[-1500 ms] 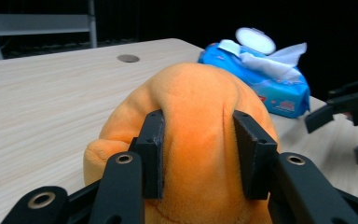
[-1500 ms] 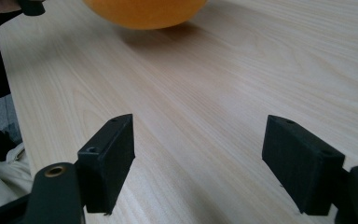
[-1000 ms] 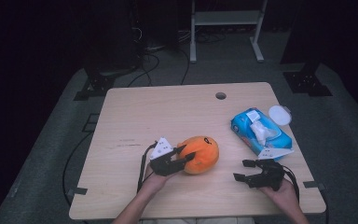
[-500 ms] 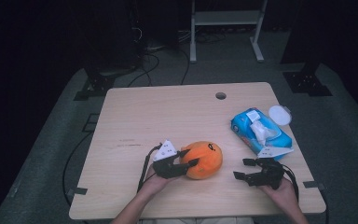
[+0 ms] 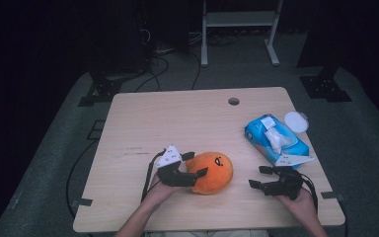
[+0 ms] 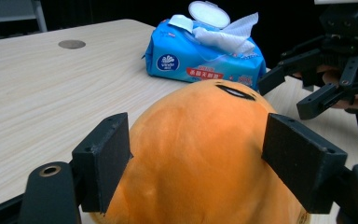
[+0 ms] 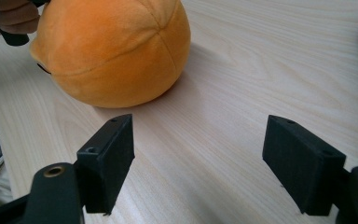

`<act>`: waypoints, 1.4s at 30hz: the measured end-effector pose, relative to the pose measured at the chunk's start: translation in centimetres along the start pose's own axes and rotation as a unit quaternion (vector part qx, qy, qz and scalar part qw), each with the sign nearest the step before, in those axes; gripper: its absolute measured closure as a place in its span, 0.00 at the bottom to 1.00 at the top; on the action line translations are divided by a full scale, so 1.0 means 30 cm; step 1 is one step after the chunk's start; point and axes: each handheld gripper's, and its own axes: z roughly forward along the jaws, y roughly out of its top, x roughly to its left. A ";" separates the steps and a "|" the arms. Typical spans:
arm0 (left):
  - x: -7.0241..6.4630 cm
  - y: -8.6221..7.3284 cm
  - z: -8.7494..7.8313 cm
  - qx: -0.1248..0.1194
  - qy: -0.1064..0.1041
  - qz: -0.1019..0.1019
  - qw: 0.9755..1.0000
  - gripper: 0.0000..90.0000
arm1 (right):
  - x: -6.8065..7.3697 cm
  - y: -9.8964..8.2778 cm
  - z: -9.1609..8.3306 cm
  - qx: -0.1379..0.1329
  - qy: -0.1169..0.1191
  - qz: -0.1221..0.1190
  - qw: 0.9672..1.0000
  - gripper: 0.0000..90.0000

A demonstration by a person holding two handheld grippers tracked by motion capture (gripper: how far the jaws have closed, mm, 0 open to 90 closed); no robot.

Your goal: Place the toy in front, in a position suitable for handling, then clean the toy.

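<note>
Plush toy (image 5: 212, 172) between both tools, wipes pack (image 5: 275, 140) behind the right tool (image 5: 262, 177).

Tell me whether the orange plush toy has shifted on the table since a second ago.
Yes, slightly. In the high view the orange plush toy now lies a little nearer the table's near edge, farther from the cable hole.

Table (image 5: 177, 118) bears plush toy (image 5: 214, 170), wipes pack (image 5: 275, 140)

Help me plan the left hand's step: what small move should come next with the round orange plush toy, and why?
Probably draw the left gripper back off the round orange plush toy. Its jaws have just been opening; the toy sits between the pads, seemingly unsqueezed, resting on the pale wooden table.
</note>
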 end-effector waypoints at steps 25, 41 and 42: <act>0.007 -0.008 -0.004 0.022 -0.026 0.028 0.999 0.21 | -0.113 0.142 -0.193 -0.129 -0.113 -0.011 0.985 0.24; 0.005 -0.019 0.011 0.030 -0.032 0.035 0.998 0.20 | -0.241 0.138 -0.068 -0.074 -0.188 0.008 0.979 0.37; 0.001 -0.020 0.010 0.031 -0.032 0.037 0.998 0.20 | -0.245 0.136 -0.059 -0.069 -0.188 0.009 0.980 0.40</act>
